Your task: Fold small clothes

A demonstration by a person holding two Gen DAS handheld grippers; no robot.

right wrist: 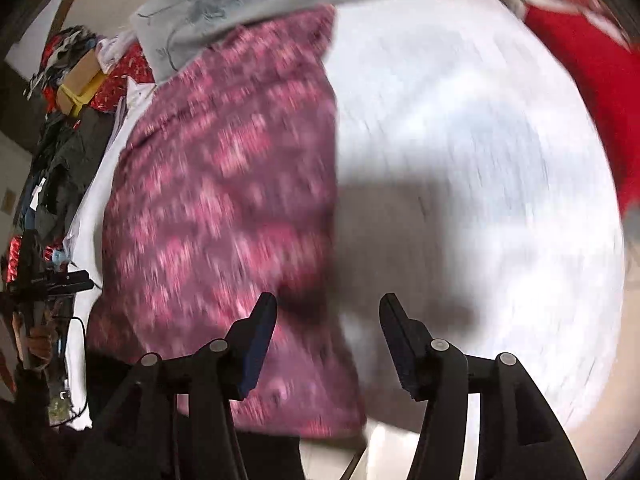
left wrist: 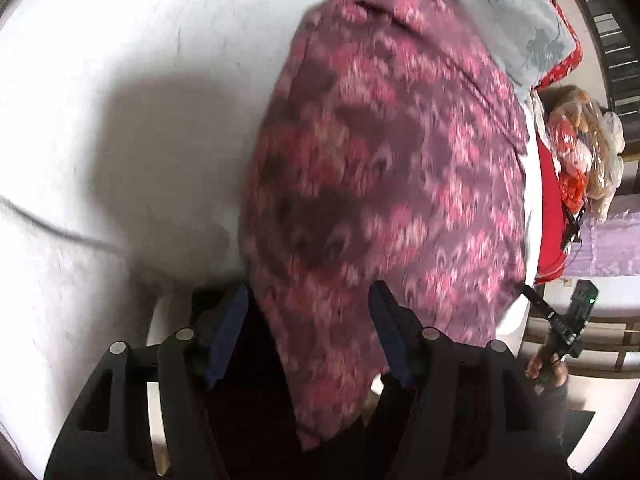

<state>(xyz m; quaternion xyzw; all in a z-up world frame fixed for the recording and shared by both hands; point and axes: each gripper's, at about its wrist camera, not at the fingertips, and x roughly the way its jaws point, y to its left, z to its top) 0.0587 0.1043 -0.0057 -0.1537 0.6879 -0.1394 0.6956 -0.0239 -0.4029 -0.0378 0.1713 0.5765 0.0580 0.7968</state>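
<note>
Nearest the lens in each wrist view are the 2 black fingers with dark blue pads. The left gripper has its jaws spread apart, with the near hem of the maroon cloth with a pink woven pattern hanging down between them; whether a pad touches it cannot be told through the blur. The right gripper also stands with jaws parted and holds nothing; its left finger overlaps the near right part of the cloth, while its right finger lies over the bare white sheet-covered surface.

The cloth lies spread on that white surface, its near edge reaching the surface's front edge. It shows soft creases toward its far end, so it is judged light, limp and thin: it will drape and sag when lifted, and is not fragile. A single layer may slip from smooth pads, so the likely best hold is a pinch at each of the 2 near corners, along the hem.

Beyond the cloth's far end rests a grey fabric with a stitched flower outline. Beside the cloth, past a strip of white, lies a red fabric.
</note>
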